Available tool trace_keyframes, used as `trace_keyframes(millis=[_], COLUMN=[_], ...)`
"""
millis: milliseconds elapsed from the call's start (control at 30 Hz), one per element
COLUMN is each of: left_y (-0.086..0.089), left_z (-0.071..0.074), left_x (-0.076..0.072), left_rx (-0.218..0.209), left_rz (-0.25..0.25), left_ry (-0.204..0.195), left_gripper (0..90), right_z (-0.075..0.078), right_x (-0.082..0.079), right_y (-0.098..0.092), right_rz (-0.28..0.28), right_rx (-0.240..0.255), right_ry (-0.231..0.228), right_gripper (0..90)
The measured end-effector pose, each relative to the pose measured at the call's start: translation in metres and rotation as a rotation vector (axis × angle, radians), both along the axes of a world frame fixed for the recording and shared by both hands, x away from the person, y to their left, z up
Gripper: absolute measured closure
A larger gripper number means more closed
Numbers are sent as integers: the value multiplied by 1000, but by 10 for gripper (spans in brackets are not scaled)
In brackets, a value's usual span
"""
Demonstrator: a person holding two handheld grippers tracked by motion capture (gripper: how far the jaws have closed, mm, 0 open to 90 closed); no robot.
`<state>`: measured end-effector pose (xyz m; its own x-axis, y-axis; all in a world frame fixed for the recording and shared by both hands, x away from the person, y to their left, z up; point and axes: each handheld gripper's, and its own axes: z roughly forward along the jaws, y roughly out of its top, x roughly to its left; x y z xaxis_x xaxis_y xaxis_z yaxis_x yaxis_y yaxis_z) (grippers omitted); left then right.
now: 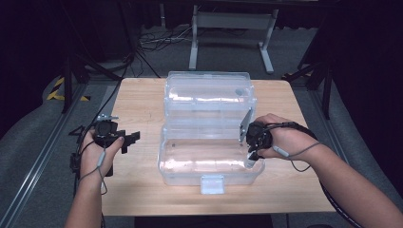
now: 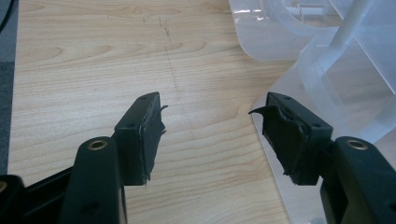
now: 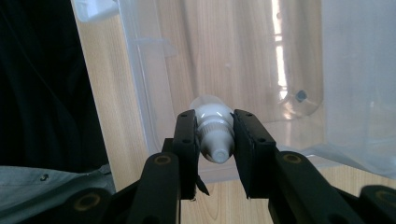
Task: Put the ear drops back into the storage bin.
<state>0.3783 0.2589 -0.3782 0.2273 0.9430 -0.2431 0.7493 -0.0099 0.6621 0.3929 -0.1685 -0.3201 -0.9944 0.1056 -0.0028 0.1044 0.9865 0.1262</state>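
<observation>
A: What does the right gripper (image 3: 214, 140) hold?

B: In the right gripper view its two black jaws are closed on a small white bottle (image 3: 212, 130). The bottle lies between the jaws in the centre of the frame, with its narrow tip toward the camera and its rounded end toward the box.

A: And where is this gripper in the high view?

B: The right gripper (image 1: 252, 145) is at the centre right of the frame, over the right end of the clear plastic box (image 1: 209, 161). The right hand (image 1: 285, 137) holds it there. The bottle itself is too small to make out in that view.

A: How does the box stand?

B: It is open on the wooden table (image 1: 138, 104), in the middle of the frame. Its lid (image 1: 207, 90) stands up behind the lower part, toward the top of the frame.

A: And the left gripper?

B: In the left gripper view the left gripper (image 2: 212, 126) has its jaws wide apart, with bare table wood between them. The corner of the box is in the upper right of that frame, near the right jaw. In the high view this gripper (image 1: 126, 140) is at the centre left, beside the box and apart from it, in the left hand (image 1: 97, 152).
</observation>
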Motion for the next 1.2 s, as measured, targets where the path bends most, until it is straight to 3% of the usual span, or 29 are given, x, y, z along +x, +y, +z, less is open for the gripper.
trace_keyframes(millis=[700, 1200], left_y=[-3, -2], left_z=[-3, -3], left_x=[1, 2], left_rx=[4, 4], left_rz=[-3, -2], left_ry=[5, 8], left_gripper=[385, 385], right_z=[-42, -57], right_x=[2, 1], right_y=[-1, 2], right_rz=[2, 4], right_rx=[-28, -57], right_ry=[24, 40], right_gripper=[716, 715])
